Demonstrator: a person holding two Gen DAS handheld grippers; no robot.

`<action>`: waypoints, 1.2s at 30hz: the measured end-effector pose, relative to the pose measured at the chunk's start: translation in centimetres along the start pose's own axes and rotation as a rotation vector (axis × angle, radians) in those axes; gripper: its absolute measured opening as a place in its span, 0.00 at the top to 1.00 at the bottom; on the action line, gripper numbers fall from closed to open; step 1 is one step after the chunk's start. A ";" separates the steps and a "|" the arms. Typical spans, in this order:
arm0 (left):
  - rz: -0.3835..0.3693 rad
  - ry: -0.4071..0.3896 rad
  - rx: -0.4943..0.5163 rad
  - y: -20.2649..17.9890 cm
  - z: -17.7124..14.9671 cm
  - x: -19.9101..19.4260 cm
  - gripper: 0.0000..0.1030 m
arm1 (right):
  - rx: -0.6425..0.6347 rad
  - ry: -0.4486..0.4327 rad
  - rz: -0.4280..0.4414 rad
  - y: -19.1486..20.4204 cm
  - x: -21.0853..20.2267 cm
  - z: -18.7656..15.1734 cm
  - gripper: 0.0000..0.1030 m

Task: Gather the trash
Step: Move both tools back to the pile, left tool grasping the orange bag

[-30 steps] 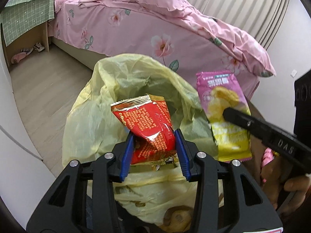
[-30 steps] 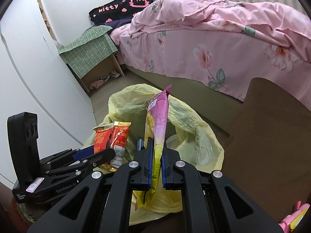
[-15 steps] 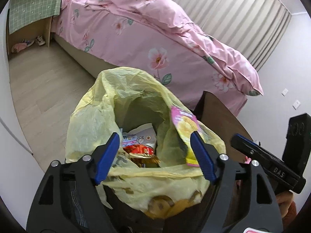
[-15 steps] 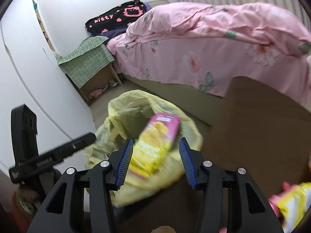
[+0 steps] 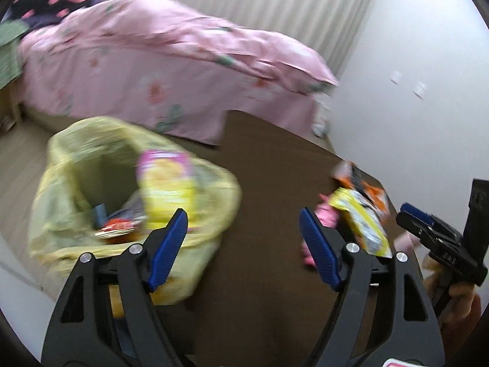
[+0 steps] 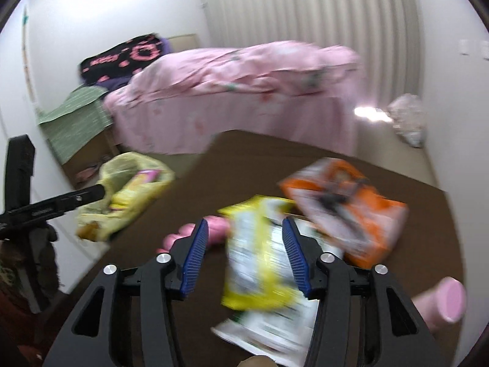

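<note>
The yellow trash bag (image 5: 76,168) stands open at the left, holding a pink-and-yellow chip packet (image 5: 165,183) and a red wrapper (image 5: 116,229). My left gripper (image 5: 244,244) hangs open and empty over the brown table (image 5: 269,183), just right of the bag. On the table lie a yellow-and-white packet (image 6: 253,260), an orange packet (image 6: 345,208) and small pink things (image 6: 214,229). The jaws of my right gripper (image 6: 244,253) are opening; the yellow-and-white packet shows between the pads, which do not press on it. The bag (image 6: 128,183) sits far left of it.
A bed with a pink floral cover (image 5: 168,61) runs behind the bag and the table. A cabinet under a green checked cloth (image 6: 76,113) stands by the wall. A pink cylinder (image 6: 440,299) lies at the table's right. A white bag (image 6: 409,119) sits on the floor.
Both grippers opened and let go of their packets, the red one and the pink-and-yellow one, which now lie in the bag. Both then swung right, from the bag toward the table.
</note>
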State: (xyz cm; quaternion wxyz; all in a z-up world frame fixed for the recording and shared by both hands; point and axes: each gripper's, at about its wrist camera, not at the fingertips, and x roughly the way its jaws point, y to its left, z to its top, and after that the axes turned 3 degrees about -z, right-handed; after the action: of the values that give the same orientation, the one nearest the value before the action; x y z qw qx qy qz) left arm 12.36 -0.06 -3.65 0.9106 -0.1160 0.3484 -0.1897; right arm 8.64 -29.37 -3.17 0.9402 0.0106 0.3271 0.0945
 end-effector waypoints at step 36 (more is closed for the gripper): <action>-0.097 0.323 0.460 -19.9 2.4 20.5 0.97 | 0.172 -0.007 -0.101 -8.2 -5.1 -10.3 0.45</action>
State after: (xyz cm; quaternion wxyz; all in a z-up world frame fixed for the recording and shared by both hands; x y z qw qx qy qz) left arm 22.81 -26.54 -7.20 0.8356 0.1087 0.4308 -0.3231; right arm -0.19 -38.82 -8.77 0.9404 0.0751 0.3311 0.0187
